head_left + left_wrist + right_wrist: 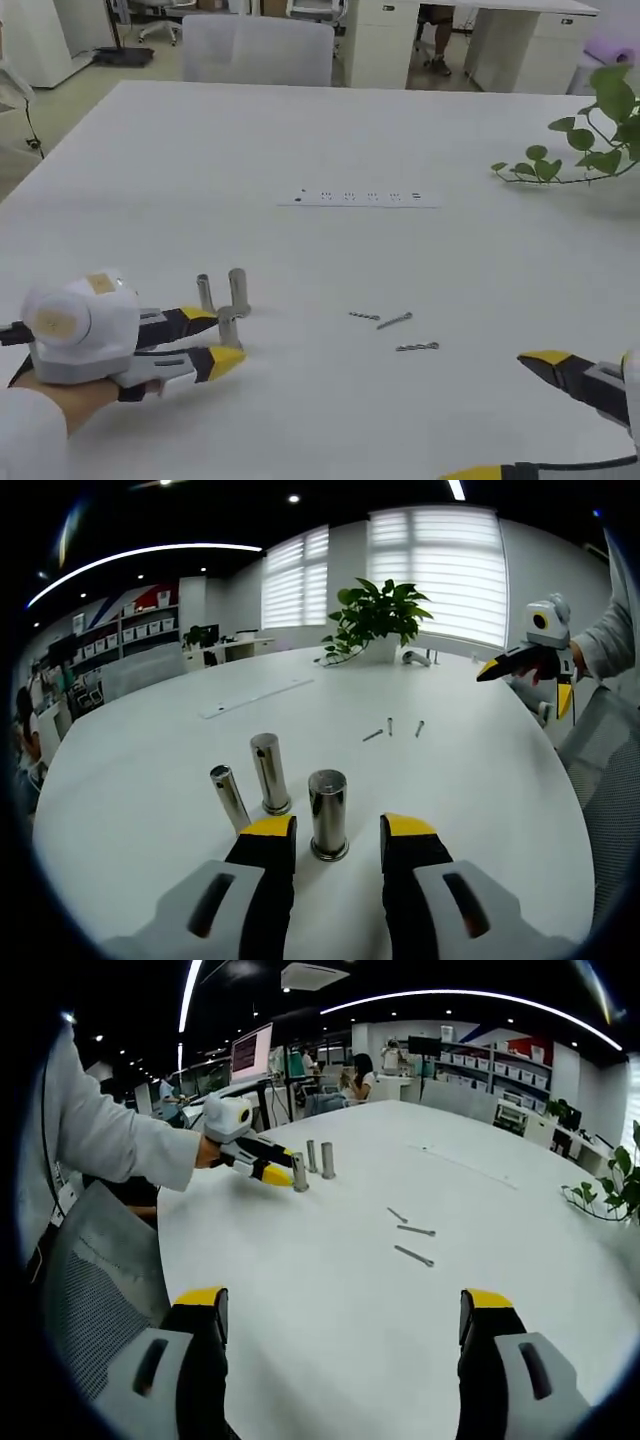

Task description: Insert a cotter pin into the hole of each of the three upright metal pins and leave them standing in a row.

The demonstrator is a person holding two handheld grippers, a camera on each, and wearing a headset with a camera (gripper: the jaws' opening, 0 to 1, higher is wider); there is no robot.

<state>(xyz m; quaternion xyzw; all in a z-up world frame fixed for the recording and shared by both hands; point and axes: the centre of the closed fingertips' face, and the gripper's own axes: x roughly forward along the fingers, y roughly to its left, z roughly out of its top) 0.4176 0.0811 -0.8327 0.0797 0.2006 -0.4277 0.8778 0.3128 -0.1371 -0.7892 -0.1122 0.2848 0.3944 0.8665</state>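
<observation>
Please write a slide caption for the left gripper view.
Open left gripper around the nearest of three metal pins; cotter pins lie beyond.

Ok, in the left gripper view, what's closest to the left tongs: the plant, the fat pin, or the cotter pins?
1. Fat pin, between the left tongs.
2. Cotter pins, mid-table, slightly right.
3. Plant, far edge.

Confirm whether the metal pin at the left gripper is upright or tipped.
Upright: the metal pin stands on its base between the tips of the open left gripper.
</observation>
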